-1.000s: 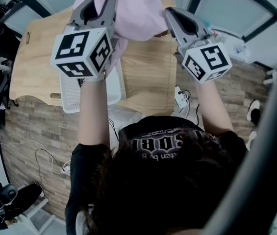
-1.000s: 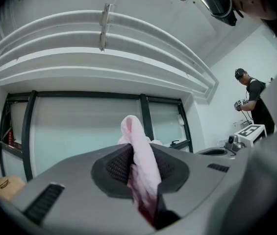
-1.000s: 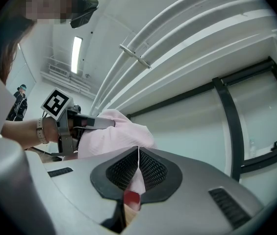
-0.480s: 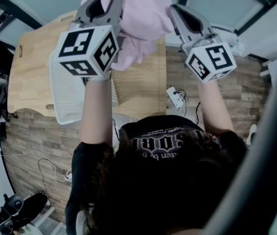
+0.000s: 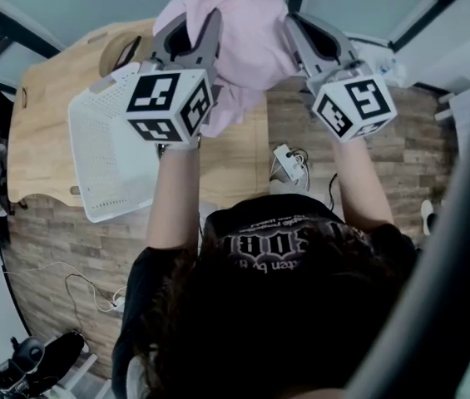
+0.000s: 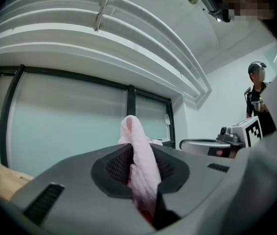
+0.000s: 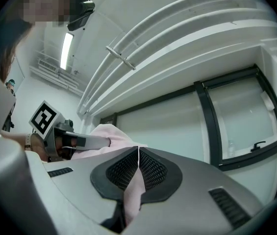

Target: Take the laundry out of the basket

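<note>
— Head view: why do we hold the pink garment (image 5: 251, 40) up between both hands?
— To lift it clear of the basket (image 5: 101, 165) (tipped on the tabletop (image 5: 51, 115)), we judge. Our left hand-held gripper (image 5: 191, 38) and right hand-held gripper (image 5: 311, 38) each pinch a fold, jaws nearly closed. We cannot read the shirt print (image 5: 276, 243).

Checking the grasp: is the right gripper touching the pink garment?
Touching. The right gripper view shows the right gripper shut on a fold of the pink garment.

surface: light wooden table with rounded corners (image 5: 51, 140) | on it: white perforated plastic laundry basket (image 5: 106, 156), near corner overlapping the table's front edge | below: grey wood-plank floor (image 5: 51, 248) carrying a white power strip (image 5: 289, 163)
</note>
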Available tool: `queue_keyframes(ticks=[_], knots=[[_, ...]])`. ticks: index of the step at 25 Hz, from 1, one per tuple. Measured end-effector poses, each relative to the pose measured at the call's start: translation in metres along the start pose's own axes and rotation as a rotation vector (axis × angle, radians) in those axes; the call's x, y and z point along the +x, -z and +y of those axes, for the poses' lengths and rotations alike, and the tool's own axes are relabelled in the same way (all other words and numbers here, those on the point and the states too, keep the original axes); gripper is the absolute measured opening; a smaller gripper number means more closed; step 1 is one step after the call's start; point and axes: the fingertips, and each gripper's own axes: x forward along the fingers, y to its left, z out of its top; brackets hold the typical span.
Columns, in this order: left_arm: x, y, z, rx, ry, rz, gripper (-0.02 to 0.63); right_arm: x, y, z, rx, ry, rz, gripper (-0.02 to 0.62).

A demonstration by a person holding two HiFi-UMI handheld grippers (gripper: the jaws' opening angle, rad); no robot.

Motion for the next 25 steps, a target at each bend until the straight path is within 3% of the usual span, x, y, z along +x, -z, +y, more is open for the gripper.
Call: queue_keyframes(ticks=[8,25], knots=[[0.008,0.059,-0.008,-0.041,-0.019,0.082,0.061,-0.004,0.022,-0.015,0.026,-0.005,0.038,0.029],[-0.004,0.123,-0.005,-0.07,-0.076,0.148,0.061,0.016,0.065,-0.019,0.061,-0.047,0.105,0.029]])
